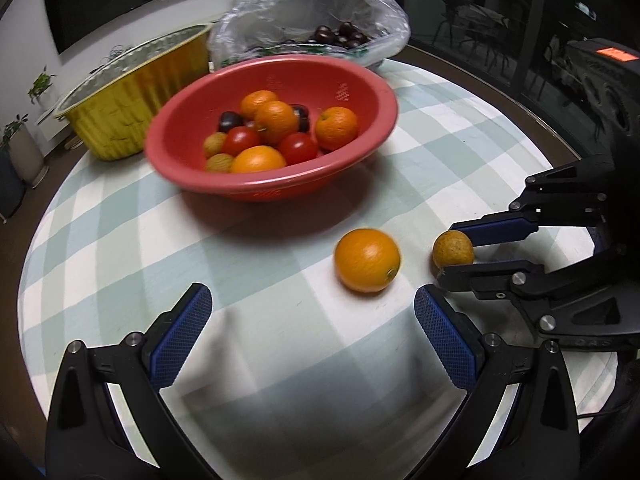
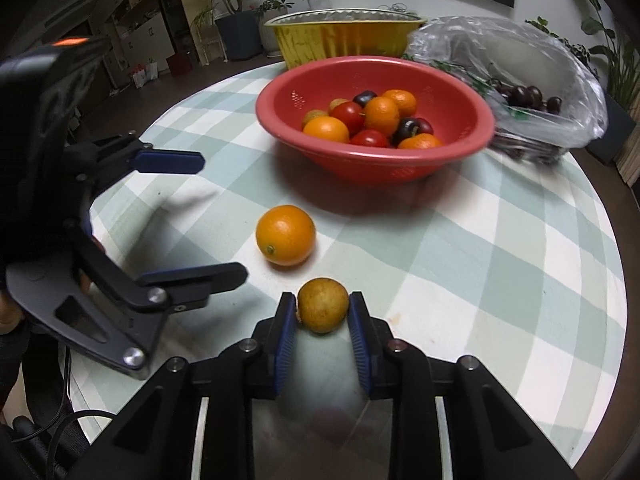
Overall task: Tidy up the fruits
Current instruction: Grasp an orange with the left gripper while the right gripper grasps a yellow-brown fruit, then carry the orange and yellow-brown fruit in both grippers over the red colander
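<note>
On the checked tablecloth lies a loose orange (image 1: 367, 260) (image 2: 285, 235). Just right of it, a small brownish-yellow round fruit (image 1: 452, 248) (image 2: 322, 310) sits between the blue pads of my right gripper (image 2: 322, 300) (image 1: 450, 251), and both pads press on its sides. My left gripper (image 1: 312, 296) (image 2: 222, 216) is open and holds nothing, with its fingers spread wide just left of the orange. Behind stands a red colander bowl (image 1: 256, 186) (image 2: 376, 156) holding oranges, red tomatoes, dark plums and small brown fruits.
A gold foil tray (image 1: 132, 92) (image 2: 344, 38) stands behind the bowl. Beside it is a clear plastic bag (image 1: 320, 8) (image 2: 520, 60) with dark round fruits (image 1: 340, 34). The round table's edge (image 1: 520, 116) curves close on the right. Potted plants stand beyond.
</note>
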Motion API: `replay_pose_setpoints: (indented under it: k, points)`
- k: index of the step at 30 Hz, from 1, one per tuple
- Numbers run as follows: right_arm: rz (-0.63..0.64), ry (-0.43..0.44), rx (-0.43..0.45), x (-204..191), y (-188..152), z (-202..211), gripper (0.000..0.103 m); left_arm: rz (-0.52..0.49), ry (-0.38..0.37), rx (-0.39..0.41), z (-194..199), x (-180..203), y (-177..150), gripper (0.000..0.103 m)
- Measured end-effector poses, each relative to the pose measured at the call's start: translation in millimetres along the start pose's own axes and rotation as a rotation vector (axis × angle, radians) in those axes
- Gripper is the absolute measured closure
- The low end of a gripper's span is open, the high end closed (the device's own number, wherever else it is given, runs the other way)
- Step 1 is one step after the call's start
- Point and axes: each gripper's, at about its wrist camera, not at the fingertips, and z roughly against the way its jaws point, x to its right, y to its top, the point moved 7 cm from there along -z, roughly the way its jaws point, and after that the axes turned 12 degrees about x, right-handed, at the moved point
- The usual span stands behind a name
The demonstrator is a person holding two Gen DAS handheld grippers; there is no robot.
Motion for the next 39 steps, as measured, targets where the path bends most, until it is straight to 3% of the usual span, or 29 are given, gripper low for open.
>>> replay_pose_setpoints:
  k: [10,15,17,21,24,39]
  points:
    - [-0.033,-0.015,0.013,13.0,-4.0,13.2,0.074,-0.006,-0.051,-0.011,-22.6,12.4,7.7,0.004]
    - [-0.043,-0.017,0.012,14.5,-5.3,13.5,0.074,-0.009,-0.081,-0.033,-31.0,18.7,4.4,0.031]
    - [-0.045,-0.017,0.012,14.6,-4.8,13.2,0.074,-0.017,-0.077,-0.028,-32.0,19.9,4.7,0.035]
    - [-0.047,-0.018,0.013,15.2,-4.9,13.3,0.074,-0.002,-0.089,-0.017,-30.8,18.3,7.9,0.058]
    - [-0.048,-0.018,0.011,15.3,-4.9,12.9,0.074,0.002,-0.104,-0.012,-28.8,18.7,8.5,0.068]
    - [-0.047,-0.011,0.016,11.8,-1.7,11.0,0.074,0.037,-0.106,0.036,-12.3,15.4,8.2,0.069]
